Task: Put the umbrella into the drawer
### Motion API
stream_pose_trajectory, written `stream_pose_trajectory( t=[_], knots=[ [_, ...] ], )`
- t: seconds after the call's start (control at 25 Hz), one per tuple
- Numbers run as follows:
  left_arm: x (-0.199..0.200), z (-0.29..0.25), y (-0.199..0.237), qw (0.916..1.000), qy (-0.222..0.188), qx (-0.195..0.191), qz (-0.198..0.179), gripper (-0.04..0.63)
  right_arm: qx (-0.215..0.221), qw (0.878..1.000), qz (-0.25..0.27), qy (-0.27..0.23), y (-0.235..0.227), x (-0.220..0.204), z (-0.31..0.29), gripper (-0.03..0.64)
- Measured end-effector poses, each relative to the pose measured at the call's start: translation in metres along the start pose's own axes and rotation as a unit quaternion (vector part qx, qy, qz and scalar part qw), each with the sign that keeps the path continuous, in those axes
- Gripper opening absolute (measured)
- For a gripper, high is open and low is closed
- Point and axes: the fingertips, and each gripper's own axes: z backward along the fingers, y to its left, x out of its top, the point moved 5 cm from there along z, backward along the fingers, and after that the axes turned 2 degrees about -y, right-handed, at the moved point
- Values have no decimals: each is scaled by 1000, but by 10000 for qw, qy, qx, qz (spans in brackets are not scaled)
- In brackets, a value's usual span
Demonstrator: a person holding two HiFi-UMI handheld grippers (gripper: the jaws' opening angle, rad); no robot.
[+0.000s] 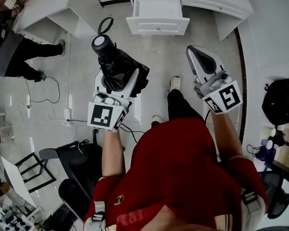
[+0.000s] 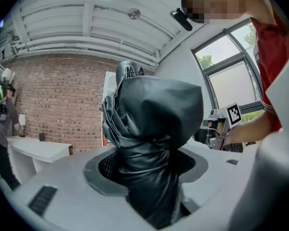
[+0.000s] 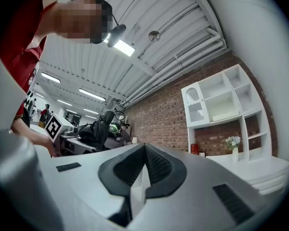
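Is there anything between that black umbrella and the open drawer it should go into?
Nothing visible. The left tongs grip the folded umbrella above bare floor, and the white drawer ahead is pulled open, with only floor between. The right tongs are shut, off to the side.

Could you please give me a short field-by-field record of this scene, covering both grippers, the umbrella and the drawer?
left gripper: shut on the folded black umbrella
right gripper: shut, nothing between its jaws
umbrella: fabric part clamped; handle end with strap loop farthest from the gripper
drawer: pulled open, ahead of the person, apart from the umbrella
task state: umbrella not yet in the drawer
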Motion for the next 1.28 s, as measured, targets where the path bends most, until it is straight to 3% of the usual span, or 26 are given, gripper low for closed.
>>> stream_pose_trajectory(
  t=[0.36,0.64,0.8,1.04,1.28],
  knots=[
    [-2,-89,45,9997,205,-32,-124,267,-131,9999,-67,-84,-87,-22,-50,-2],
    [-10,-193,86,9991,418,-19,-91,267,-122,9998,-141,15,-186,-52,-103,-2],
    [-6,-211,90,9988,467,-9,-170,267,-102,9999,-125,15,-204,-52,-106,-2],
    [-9,-292,112,9979,611,47,-194,267,-47,9997,-212,76,-279,-71,-134,-2],
    [-12,-342,123,9970,728,121,-226,267,16,9995,-295,97,-325,-85,-147,-2]
  ],
)
